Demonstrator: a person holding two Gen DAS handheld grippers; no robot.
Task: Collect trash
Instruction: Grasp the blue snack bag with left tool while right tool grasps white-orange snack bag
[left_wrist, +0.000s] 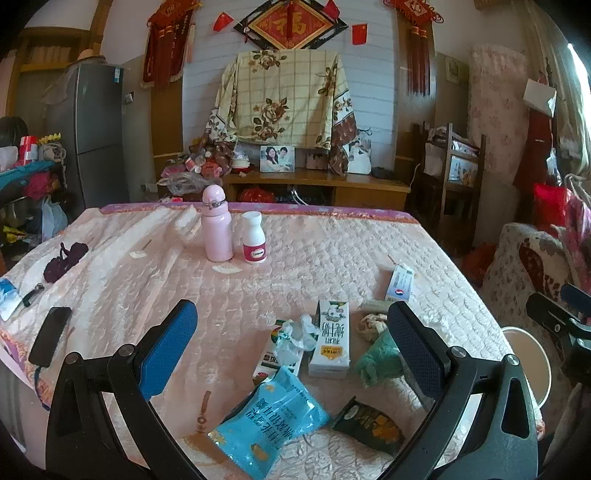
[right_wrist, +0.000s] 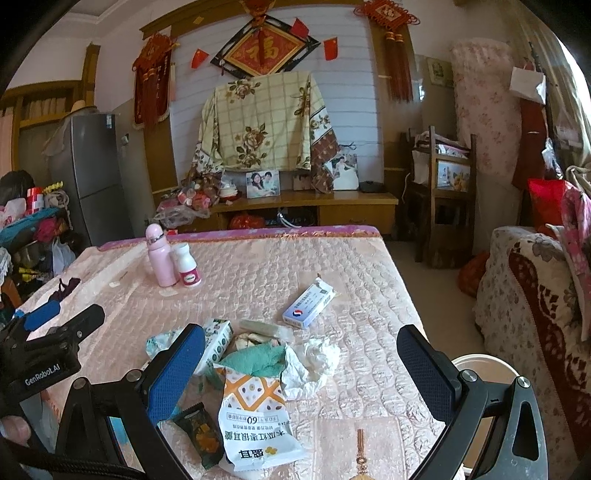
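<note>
Litter lies on the pink quilted bed (left_wrist: 332, 251). In the left wrist view: a blue snack bag (left_wrist: 264, 421), a dark wrapper (left_wrist: 369, 424), two milk cartons (left_wrist: 330, 339), a crumpled plastic scrap (left_wrist: 299, 334), a green cloth (left_wrist: 380, 356) and a small white box (left_wrist: 400, 282). My left gripper (left_wrist: 291, 343) is open above them, holding nothing. In the right wrist view: a white-and-orange bag (right_wrist: 255, 417), crumpled tissue (right_wrist: 310, 362), the green cloth (right_wrist: 255, 358), the dark wrapper (right_wrist: 199, 428) and the box (right_wrist: 308, 304). My right gripper (right_wrist: 301, 369) is open and empty over the pile.
A pink bottle (left_wrist: 217, 223) and a white pill bottle (left_wrist: 254, 238) stand farther back on the bed. A black phone (left_wrist: 50, 336) lies at the left edge. A white bin (right_wrist: 484, 373) sits beside the bed on the right, next to a patterned sofa (right_wrist: 535, 288).
</note>
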